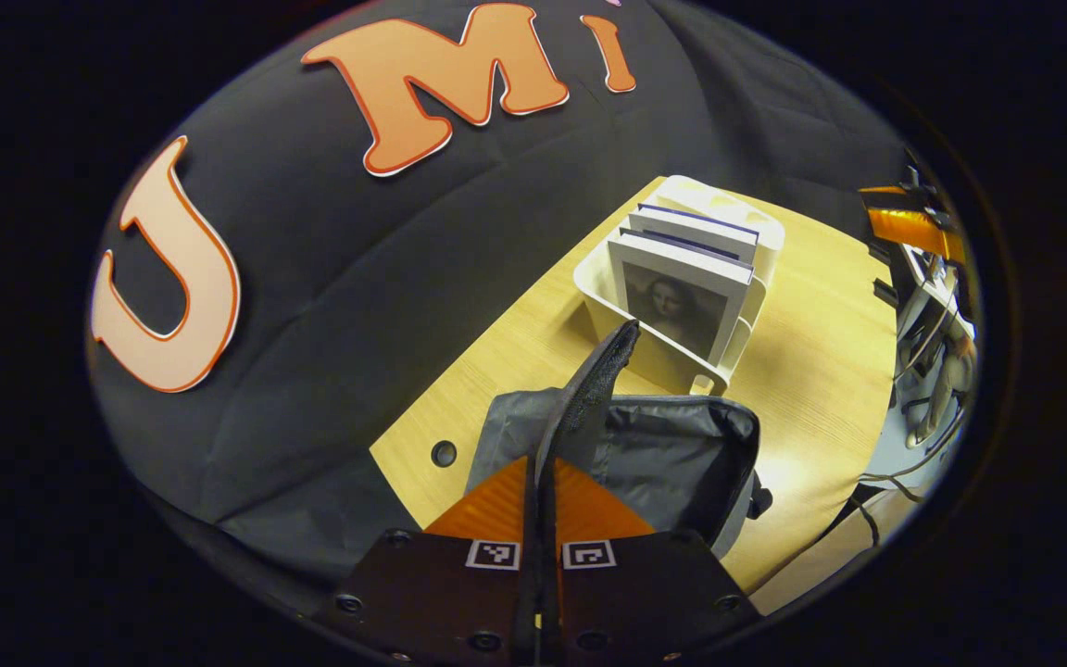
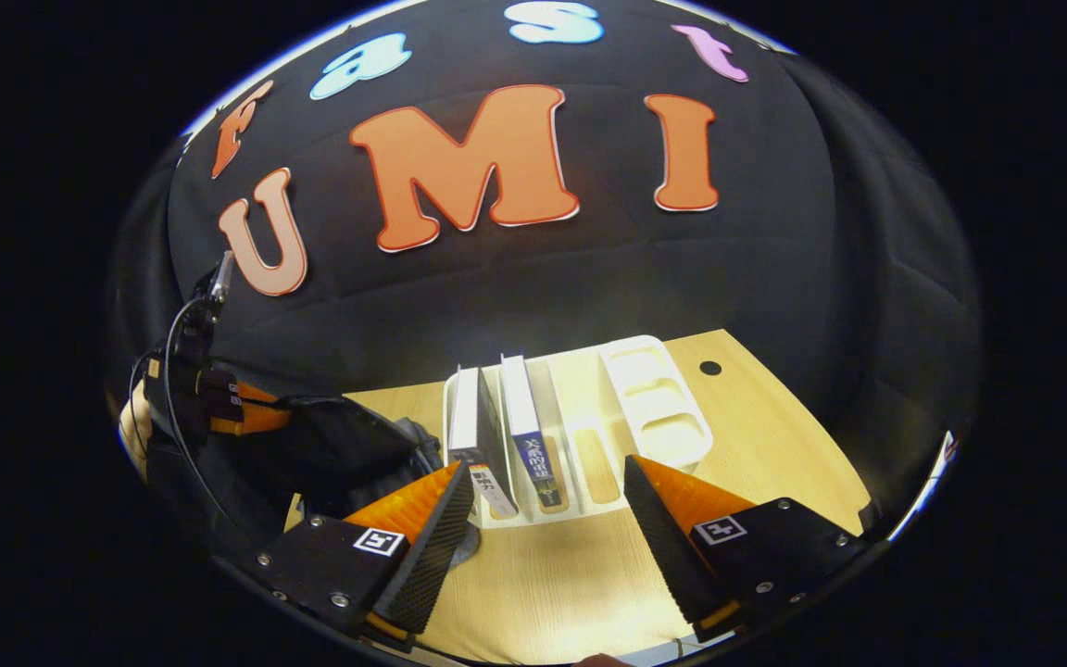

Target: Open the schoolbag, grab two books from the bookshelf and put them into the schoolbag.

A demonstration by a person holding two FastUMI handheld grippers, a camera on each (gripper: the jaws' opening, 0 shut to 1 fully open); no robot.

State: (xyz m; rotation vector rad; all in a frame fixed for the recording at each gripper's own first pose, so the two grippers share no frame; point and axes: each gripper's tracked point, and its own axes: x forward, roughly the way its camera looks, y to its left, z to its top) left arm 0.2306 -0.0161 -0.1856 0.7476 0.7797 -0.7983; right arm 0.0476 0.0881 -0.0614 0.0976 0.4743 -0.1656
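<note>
- Jaws of our left gripper (image 1: 580, 389) pinch the schoolbag (image 1: 672, 454) flap; our right gripper (image 2: 547, 519) gapes, holding nothing.
- Bookshelf (image 2: 654, 398) stands just beyond the schoolbag on the worktop (image 2: 774, 445), carrying two upright books (image 2: 520, 417).

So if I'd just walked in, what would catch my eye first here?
Probably the white rack on the wooden table, with two books standing upright in it. Then the grey schoolbag lying open in front of the rack, with the left tool pinching its flap.
</note>
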